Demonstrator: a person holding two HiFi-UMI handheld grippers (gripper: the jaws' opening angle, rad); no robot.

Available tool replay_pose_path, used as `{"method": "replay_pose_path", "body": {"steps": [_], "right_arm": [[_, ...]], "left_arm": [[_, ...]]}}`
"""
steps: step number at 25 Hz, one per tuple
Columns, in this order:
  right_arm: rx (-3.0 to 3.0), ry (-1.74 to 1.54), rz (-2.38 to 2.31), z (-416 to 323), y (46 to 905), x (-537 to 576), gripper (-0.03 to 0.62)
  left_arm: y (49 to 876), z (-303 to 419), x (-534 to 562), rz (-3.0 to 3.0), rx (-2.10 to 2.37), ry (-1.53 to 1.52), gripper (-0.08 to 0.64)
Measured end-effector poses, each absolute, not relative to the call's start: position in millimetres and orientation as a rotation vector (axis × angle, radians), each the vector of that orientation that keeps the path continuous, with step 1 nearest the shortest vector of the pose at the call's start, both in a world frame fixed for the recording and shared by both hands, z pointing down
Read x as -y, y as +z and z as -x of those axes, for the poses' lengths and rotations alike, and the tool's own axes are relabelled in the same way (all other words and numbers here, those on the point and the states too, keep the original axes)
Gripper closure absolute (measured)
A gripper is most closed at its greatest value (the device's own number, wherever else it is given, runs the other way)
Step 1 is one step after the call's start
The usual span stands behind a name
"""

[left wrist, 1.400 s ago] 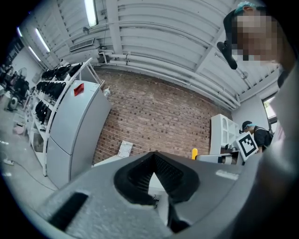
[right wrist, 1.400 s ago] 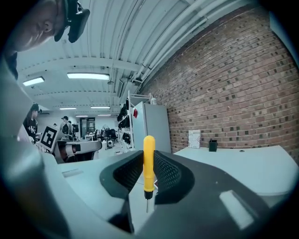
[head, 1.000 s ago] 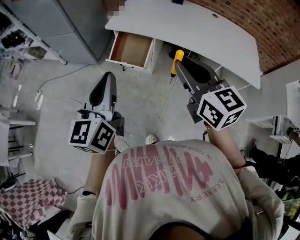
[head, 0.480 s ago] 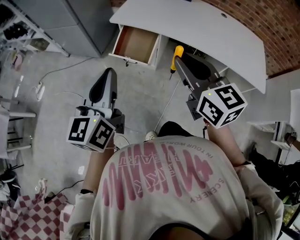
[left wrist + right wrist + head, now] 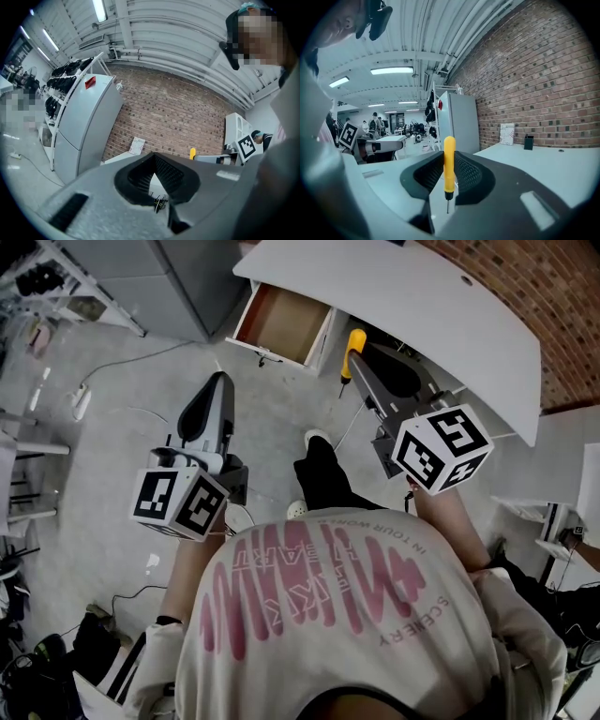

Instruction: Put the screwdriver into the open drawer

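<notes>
The yellow-handled screwdriver [image 5: 355,341] [image 5: 449,164] stands upright between the pads of my right gripper [image 5: 361,357] [image 5: 448,159], thin shaft pointing down toward the floor. That gripper is shut on the handle, just in front of the white desk [image 5: 422,296]. The open drawer [image 5: 284,322] juts from the desk's left end, its brown bottom bare; it lies up and left of the screwdriver. My left gripper [image 5: 217,388] [image 5: 153,159] hovers over the floor below the drawer, jaws together, nothing in them. From the left gripper view the yellow handle [image 5: 192,153] shows at the right.
A tall grey cabinet [image 5: 141,277] stands left of the desk, with a brick wall [image 5: 534,287] behind it. The person's dark-trousered leg [image 5: 319,474] is on the floor between the grippers. Cables [image 5: 141,413] trail over the grey floor. White shelving [image 5: 553,507] is at the right.
The view has closed in on the desk and drawer. A leg has stepped forward between the grippers. The checked cloth at lower left has left the view. The right gripper keeps its hold.
</notes>
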State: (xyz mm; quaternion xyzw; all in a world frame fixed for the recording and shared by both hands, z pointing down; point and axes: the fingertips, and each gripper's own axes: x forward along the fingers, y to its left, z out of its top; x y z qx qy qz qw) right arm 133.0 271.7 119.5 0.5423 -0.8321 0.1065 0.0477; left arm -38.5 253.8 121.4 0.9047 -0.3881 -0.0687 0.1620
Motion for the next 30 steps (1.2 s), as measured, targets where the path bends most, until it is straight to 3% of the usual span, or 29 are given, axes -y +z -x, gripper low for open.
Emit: {"method": "replay_pose_path", "body": {"steps": [30], "right_arm": [[2.74,0.444,-1.354,-196,132,12,0.511]], "left_arm": [[131,-23,-17,-2.449,1.409,-0.181,0.558]]}}
